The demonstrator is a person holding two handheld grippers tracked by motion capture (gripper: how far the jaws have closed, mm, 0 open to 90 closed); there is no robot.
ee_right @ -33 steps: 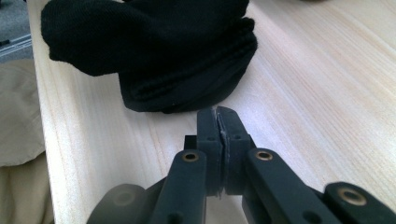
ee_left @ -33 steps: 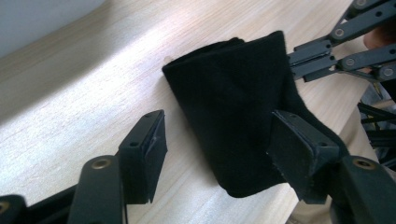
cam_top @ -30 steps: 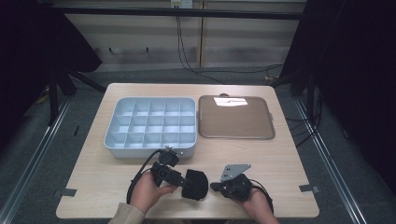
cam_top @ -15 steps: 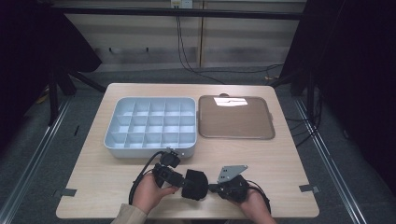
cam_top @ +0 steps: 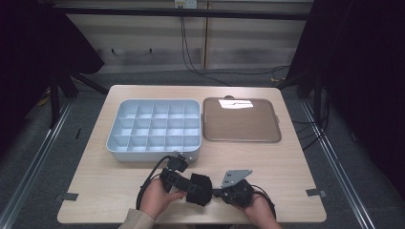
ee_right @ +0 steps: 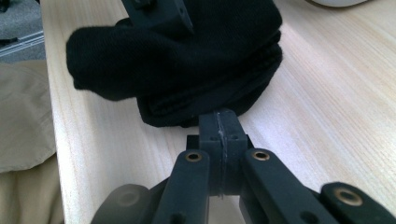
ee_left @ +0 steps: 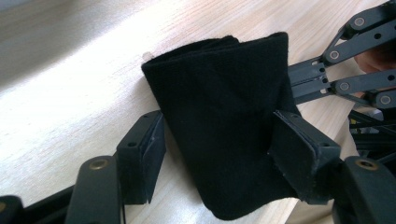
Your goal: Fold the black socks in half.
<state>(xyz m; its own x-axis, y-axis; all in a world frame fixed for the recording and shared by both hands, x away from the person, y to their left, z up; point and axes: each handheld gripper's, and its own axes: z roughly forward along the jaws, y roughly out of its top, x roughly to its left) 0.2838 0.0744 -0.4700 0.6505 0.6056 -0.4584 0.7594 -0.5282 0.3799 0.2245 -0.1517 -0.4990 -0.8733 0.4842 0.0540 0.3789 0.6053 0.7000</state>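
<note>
The tabletop (cam_top: 286,181) is big and made of pale wood, and it holds everything up so the work can be done at one easy height. At the back of it sits a pale blue box (cam_top: 155,128) cut into many little square cubbies, and just beside it lies a flat brown tray (cam_top: 241,120); both are pushed far from the hands, likely so the near edge is free for working. Near that front edge is a black cloth (cam_top: 199,189), folded over on itself into a thick bundle, and it sits between the two tools. The left hand-held gripper (ee_left: 219,154) has its jaws spread wide, one on each side of the bundle; the pad on the right looks pressed to the cloth, but I cannot tell if the other pad touches it, so it may just be steadying the folds. The right hand-held gripper (ee_right: 219,128) has its jaws pressed tight together right at the cloth's edge; it may be nipping a thin bit of cloth, but that spot is too dark to be sure. Coming from two sides like this probably keeps the soft cloth from flopping open.
</note>
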